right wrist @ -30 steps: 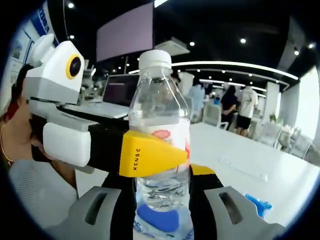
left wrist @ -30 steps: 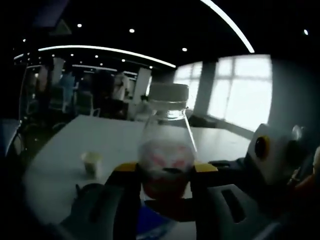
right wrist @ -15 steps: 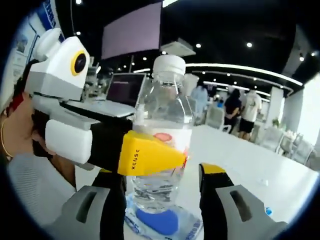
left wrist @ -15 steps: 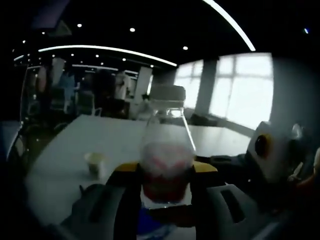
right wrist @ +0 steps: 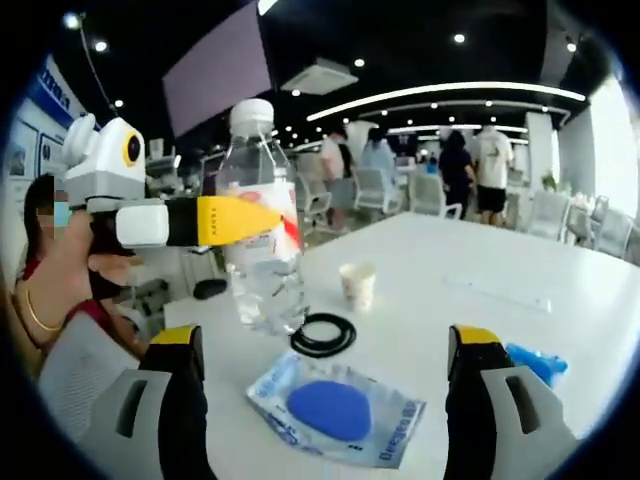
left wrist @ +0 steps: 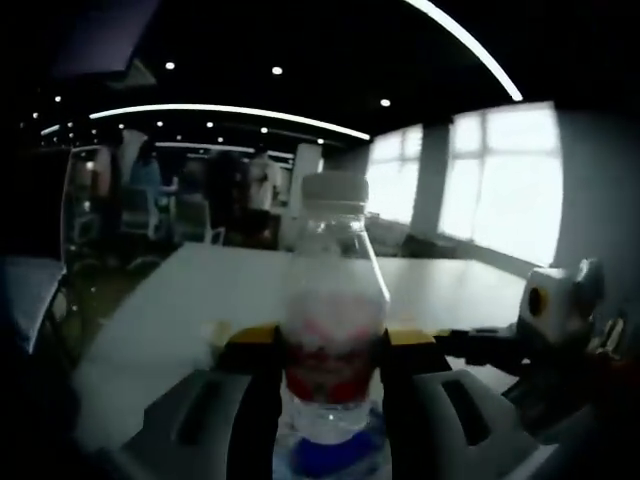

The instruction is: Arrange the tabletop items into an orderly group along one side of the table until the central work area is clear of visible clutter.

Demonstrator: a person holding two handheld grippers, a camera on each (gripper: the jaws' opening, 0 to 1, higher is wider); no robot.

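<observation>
At ten o'clock, the left gripper (right wrist: 245, 218) stays clamped on the water bottle (right wrist: 262, 235); the right gripper (right wrist: 325, 350) has let go, fingers wide apart, so the handover looks done.

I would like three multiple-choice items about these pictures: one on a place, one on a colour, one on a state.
1. The black ring lies:
A. on the blue pouch
B. on the table beside the bottle's base
C. inside the paper cup

2. The bottle cap is:
A. white
B. red
C. green

3. The right hand-held gripper is:
A. shut on the bottle
B. shut on the pouch
C. open

Answers: 1 B, the ring lies flat by the bottle; 2 A, the cap looks white; 3 C, its jaws stand wide apart.
</observation>
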